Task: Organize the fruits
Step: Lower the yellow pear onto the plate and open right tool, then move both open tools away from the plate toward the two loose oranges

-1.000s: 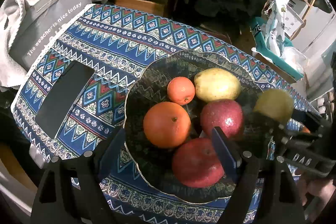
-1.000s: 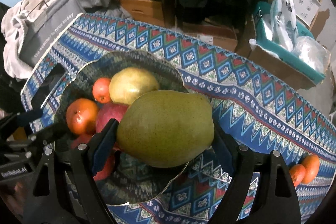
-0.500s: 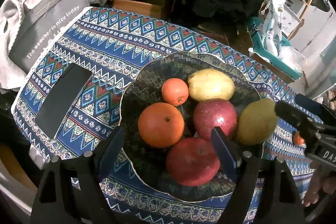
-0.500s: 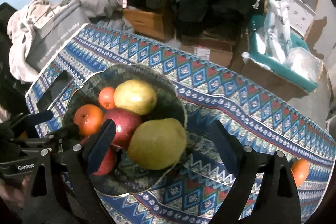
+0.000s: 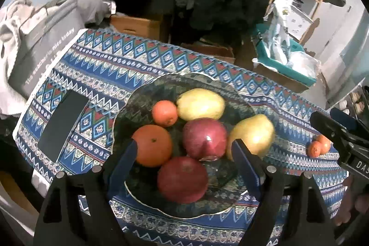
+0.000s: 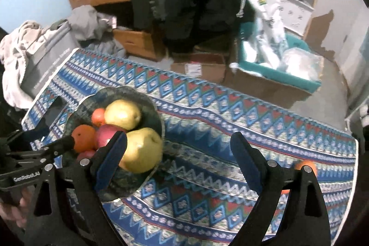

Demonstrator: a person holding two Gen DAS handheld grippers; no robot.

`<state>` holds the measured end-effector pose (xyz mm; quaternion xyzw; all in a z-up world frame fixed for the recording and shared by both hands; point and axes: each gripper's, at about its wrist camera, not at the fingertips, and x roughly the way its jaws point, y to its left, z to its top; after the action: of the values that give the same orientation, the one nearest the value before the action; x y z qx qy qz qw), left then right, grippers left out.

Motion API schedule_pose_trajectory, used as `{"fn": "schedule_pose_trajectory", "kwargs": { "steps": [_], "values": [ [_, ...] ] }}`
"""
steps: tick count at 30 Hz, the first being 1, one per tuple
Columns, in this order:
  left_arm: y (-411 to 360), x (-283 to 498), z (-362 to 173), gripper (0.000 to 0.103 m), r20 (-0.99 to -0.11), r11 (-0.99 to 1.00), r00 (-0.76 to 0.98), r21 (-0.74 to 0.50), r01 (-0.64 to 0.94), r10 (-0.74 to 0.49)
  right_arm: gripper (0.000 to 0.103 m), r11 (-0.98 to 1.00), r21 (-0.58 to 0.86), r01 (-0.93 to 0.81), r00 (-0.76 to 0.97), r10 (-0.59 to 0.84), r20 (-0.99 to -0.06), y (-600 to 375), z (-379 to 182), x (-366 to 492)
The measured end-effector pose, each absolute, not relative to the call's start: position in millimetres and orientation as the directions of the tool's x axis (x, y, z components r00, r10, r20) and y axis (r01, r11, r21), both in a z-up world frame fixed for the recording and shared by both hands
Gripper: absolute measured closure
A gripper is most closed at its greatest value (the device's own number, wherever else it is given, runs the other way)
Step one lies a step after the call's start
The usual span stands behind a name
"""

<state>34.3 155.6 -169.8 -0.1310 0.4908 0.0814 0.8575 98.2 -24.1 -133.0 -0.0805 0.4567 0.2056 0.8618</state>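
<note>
Left wrist view: The left gripper hangs above the dark patterned bowl, jaws spread wide with nothing between the pads. The bowl sits on the blue patterned tablecloth and holds six fruits: a large orange, a small orange, a yellow pear, two red apples, and a green-yellow pear at the bowl's right rim. Two small oranges lie on the cloth, well apart from the bowl to its right. A black phone lies flat on the cloth to the left of the bowl. The grey bag beyond the table's left edge carries white print; "nice today" is readable, the rest is blurred. The right gripper enters at the right edge, lettered "DAS" with the remainder cut off.

Right wrist view: The right gripper has just been opening its jaws; they stand wide with only tablecloth between them. The green-yellow pear rests in the bowl, beside the left pad and not gripped. One orange lies on the cloth, partly hidden behind the right finger. The left gripper at the left edge reads "GenRobot.AI".
</note>
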Motion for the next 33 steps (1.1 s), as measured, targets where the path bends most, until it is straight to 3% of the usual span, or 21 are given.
{"fn": "schedule_pose_trajectory", "kwargs": {
  "steps": [33],
  "values": [
    [-10.3, 53.7, -131.3, 0.018, -0.834, 0.996, 0.546, -0.074, 0.04, -0.084, 0.012, 0.988, -0.044, -0.15, 0.639, 0.063, -0.767, -187.1, -100.8, 69.3]
  ]
}}
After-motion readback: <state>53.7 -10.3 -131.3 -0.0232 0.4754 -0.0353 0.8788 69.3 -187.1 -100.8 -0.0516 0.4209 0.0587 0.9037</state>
